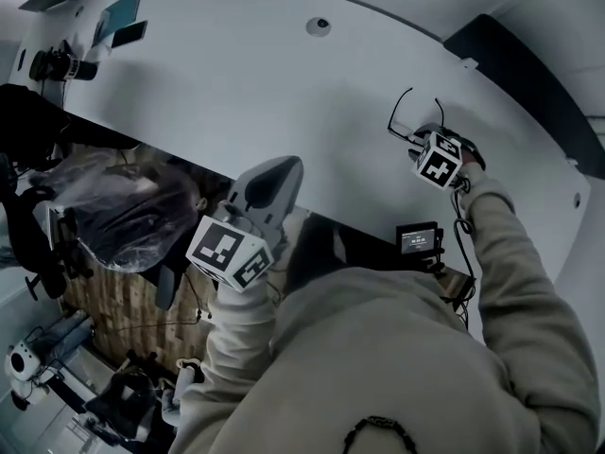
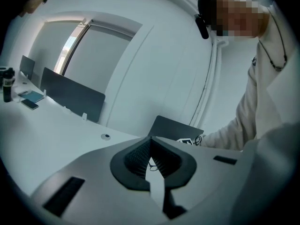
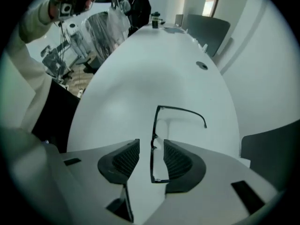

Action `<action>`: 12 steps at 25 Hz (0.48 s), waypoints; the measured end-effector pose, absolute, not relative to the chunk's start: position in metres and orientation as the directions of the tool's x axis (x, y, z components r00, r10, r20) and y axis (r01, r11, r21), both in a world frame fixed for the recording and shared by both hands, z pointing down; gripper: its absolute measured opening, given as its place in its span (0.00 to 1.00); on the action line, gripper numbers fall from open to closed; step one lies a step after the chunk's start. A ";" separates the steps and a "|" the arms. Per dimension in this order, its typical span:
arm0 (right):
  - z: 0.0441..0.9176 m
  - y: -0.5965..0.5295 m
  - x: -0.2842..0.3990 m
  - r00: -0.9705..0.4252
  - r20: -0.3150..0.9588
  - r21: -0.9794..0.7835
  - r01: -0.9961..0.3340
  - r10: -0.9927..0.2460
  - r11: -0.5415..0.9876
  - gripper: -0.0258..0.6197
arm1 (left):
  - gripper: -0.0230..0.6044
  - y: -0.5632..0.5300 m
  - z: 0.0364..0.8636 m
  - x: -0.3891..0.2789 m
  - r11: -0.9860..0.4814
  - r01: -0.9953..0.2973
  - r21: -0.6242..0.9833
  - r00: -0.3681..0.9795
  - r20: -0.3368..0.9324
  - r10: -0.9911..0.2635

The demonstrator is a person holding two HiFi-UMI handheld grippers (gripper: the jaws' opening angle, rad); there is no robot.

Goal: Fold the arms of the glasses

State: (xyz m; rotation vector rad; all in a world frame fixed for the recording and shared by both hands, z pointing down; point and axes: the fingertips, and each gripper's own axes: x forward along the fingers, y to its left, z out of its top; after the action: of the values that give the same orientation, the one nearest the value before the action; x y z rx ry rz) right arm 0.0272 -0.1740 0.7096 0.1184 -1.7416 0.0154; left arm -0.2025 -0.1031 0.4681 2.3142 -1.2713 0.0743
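1. Glasses are seen lying on the white table, at 2 o'clock in the head view.
2. In the right gripper view, the front frame is aligned 12-to-6, with one arm extended toward 3 o'clock.
3. Right gripper is held wide. The frame is bracketed between its jaws but not pressed.
4. Left gripper is closed with nothing gripped.

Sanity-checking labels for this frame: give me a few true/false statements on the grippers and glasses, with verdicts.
1. The right gripper is open, with the front of the glasses between its fingers. True.
2. The left gripper is open. False: it is shut and empty.
3. The glasses' arms are folded. False: they stick out, unfolded.
4. The glasses lie on the white table. True.
5. The left gripper touches the glasses. False: it is well apart from them.
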 end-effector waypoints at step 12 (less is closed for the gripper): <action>0.742 -0.175 0.035 -0.036 0.996 0.080 0.001 -0.080 0.997 0.14 | 0.04 -0.091 0.477 -0.224 -0.362 -0.833 0.418 0.503 0.300 -0.811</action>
State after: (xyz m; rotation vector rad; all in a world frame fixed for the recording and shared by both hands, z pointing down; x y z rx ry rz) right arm 0.0350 -0.1750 0.7417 0.0618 -1.6061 -0.0650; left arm -0.2239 -0.0913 0.4770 2.2276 -1.3455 0.0576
